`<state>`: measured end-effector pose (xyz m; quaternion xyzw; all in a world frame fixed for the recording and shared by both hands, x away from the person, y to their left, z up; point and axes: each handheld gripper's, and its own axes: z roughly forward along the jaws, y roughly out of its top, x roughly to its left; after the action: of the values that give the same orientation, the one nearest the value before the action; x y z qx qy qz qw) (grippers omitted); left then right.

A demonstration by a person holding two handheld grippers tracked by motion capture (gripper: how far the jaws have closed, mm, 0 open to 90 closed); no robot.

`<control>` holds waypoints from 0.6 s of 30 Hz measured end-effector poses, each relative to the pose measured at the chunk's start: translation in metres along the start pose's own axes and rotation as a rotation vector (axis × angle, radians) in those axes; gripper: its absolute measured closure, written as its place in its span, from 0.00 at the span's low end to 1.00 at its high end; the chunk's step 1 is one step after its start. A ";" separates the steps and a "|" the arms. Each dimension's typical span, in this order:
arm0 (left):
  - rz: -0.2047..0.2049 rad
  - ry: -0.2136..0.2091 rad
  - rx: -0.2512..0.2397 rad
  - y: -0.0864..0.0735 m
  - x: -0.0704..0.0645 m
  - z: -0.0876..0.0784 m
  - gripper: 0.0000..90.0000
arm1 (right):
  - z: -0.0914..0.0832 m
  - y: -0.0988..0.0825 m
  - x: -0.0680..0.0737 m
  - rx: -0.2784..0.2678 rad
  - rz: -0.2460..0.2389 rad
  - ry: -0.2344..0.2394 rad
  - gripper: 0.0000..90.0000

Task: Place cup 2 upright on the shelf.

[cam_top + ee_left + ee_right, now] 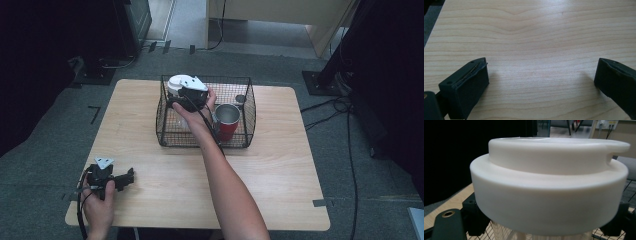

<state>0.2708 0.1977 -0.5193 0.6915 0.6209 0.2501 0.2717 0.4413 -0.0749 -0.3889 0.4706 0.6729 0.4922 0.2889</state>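
My right gripper (181,99) is shut on a clear cup with a wide white lid (176,83), held at the back left of a black wire basket (248,111). In the right gripper view the white lid (549,182) looms close, and the black jaws of my right gripper (546,231) clamp the ribbed clear cup body (506,233) just under it. A red cup with a metal inside (228,121) stands upright in the basket's right part. My left gripper (131,176) rests near the table's front left corner. Its jaws (541,82) stand wide open over bare wood, holding nothing.
The light wooden table (280,165) stands on grey carpet. A small dark object (240,99) lies in the basket behind the red cup. Cables (350,150) run over the floor at the right, and dark equipment stands on both sides.
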 end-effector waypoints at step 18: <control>0.002 0.000 0.001 0.000 0.000 0.000 0.00 | 0.016 -0.012 -0.003 0.112 0.017 -0.009 0.17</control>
<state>0.2708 0.1978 -0.5192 0.6922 0.6203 0.2502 0.2710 0.4521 -0.0724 -0.4060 0.4940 0.6939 0.4542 0.2611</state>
